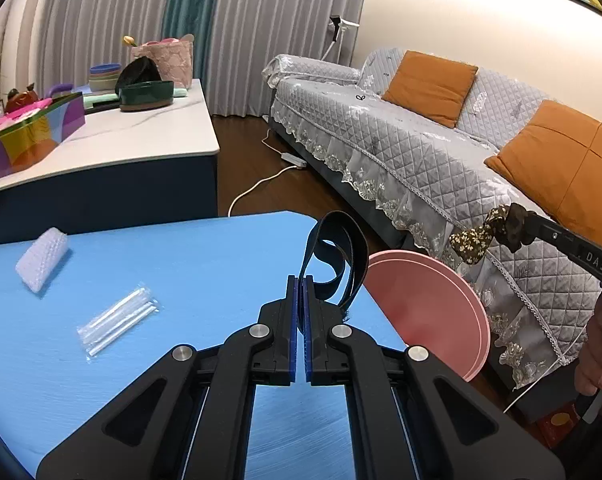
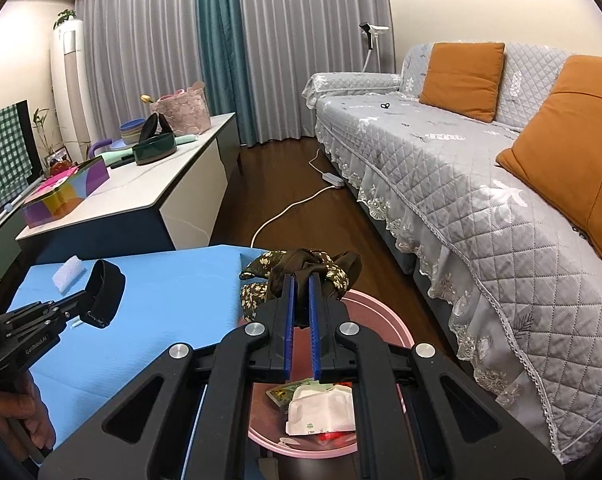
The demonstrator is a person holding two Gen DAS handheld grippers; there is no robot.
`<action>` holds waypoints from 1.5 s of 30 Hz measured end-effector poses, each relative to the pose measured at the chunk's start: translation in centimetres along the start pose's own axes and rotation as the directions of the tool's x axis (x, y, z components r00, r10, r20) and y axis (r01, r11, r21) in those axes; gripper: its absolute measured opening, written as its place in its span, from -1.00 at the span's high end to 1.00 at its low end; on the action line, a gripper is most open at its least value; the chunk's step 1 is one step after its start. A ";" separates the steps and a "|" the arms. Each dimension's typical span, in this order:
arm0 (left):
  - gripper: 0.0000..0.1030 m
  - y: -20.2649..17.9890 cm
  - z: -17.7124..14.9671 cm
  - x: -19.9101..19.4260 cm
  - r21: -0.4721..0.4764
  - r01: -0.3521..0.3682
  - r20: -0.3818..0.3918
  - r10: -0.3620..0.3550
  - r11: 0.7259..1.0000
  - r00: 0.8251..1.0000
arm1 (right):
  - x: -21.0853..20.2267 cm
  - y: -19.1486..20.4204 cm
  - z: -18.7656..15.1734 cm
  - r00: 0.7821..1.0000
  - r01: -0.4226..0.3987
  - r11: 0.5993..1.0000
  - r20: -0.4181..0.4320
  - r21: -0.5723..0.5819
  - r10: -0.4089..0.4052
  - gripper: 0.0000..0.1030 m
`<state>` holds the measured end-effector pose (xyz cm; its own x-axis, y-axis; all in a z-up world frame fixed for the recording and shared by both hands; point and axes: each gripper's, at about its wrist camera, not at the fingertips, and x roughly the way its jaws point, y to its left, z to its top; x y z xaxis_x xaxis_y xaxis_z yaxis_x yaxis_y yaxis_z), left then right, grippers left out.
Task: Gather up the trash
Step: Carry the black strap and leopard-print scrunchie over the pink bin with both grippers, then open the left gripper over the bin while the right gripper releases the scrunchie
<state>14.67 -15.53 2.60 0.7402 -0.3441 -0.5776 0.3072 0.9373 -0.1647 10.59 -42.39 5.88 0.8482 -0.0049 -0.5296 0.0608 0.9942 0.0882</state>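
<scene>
Now your right gripper [image 2: 301,280], jaws clamping the floral scrunchie [image 2: 301,266], hangs directly above the pink bin [image 2: 381,312]; left gripper [image 1: 301,280] pinches the black band [image 1: 333,252] beside it.

We hold a brown floral scrunchie [image 2: 301,270] pinched in our right gripper [image 2: 302,280] above the pink bin [image 2: 397,324], where wrappers [image 2: 321,408] lie. Beside it on the left, our left gripper [image 2: 85,307] clamps a black band [image 2: 107,294] over the blue table [image 2: 161,280].
</scene>
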 end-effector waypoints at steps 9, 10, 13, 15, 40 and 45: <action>0.96 -1.1 0.2 1.1 0.017 0.011 -0.015 -0.010 1.000 1.000 | 0.8 -0.3 0.0 1.000 0.005 1.000 -0.005 0.000 -0.005 0.86; 0.96 -1.4 0.3 1.3 0.022 0.012 -0.016 -0.012 1.000 1.000 | 0.8 -0.4 0.0 1.000 0.005 1.000 -0.005 -0.001 -0.005 0.86; 0.96 -2.1 0.6 1.8 0.029 0.019 -0.021 -0.019 0.999 1.000 | 1.2 -0.7 -0.1 1.000 0.006 1.000 -0.012 0.005 -0.006 0.86; 0.96 -2.7 0.9 2.3 0.037 0.028 -0.024 -0.027 0.999 0.999 | 1.4 -1.1 -0.1 1.000 0.014 1.000 -0.014 0.009 -0.014 0.86; 0.94 -10.0 2.6 9.2 0.104 0.132 -0.097 -0.122 0.986 0.988 | 3.9 -4.6 -1.9 0.986 0.128 0.992 -0.105 0.003 -0.127 0.75; 0.46 -10.3 2.5 8.9 0.112 0.137 -0.109 -0.125 0.984 0.986 | 3.7 -5.3 -1.7 0.981 0.162 0.986 -0.110 0.037 -0.157 0.41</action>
<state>19.62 -28.37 1.14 0.6261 -0.4503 -0.6365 0.4708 0.8691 -0.1517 12.53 -47.49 2.01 0.7652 -0.1496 -0.6261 0.2173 0.9756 0.0324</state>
